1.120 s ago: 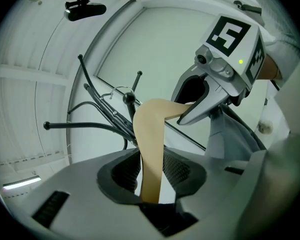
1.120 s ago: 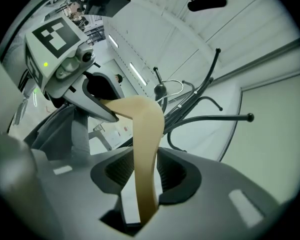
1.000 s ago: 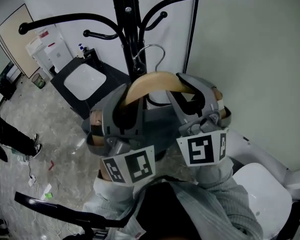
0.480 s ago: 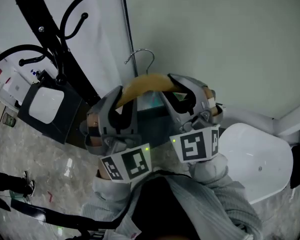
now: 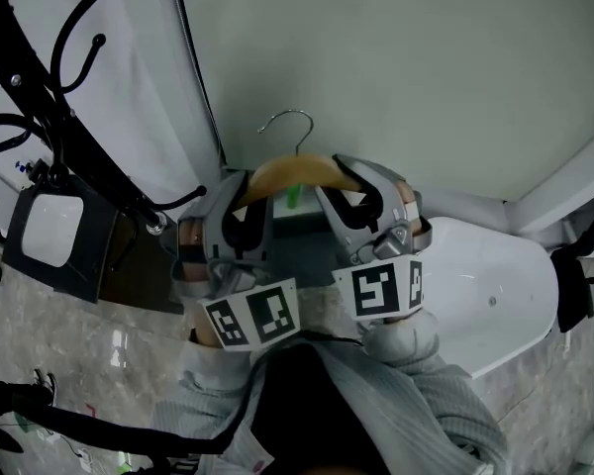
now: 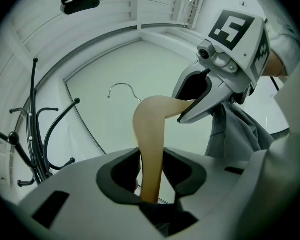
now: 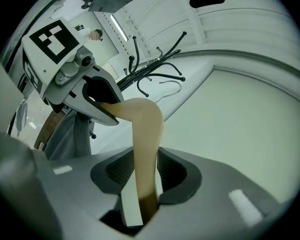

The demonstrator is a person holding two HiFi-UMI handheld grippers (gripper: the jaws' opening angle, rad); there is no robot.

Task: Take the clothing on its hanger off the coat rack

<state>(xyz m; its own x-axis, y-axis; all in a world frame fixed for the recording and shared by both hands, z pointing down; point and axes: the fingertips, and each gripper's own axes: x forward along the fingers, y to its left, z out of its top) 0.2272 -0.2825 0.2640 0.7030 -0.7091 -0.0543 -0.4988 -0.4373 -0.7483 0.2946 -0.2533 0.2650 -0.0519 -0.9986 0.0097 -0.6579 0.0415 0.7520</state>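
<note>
The wooden hanger (image 5: 295, 169) is held level in the air in front of the pale wall, near the middle of the head view. Its wire hook (image 5: 289, 122) rests on nothing, and the black coat rack (image 5: 40, 87) stands well apart at the far left. The left gripper (image 5: 246, 198) has its fingers clamped on the hanger's left arm, and the right gripper (image 5: 351, 184) has its fingers clamped on the right arm. Each gripper view shows the tan wood pinched between the pads. Of the clothing only a dark patch shows below the wood between the two grippers, so I cannot tell its shape or how it hangs. A white seat (image 5: 495, 295) lies near on the right. The hanger looks stiff, light and smooth, perhaps a little slippery under the pads. The garment is likely soft and apt to swing. Holding both sloping arms, one on each side of the hook, seems the sound place, since it should keep the hanger from tipping.
</note>
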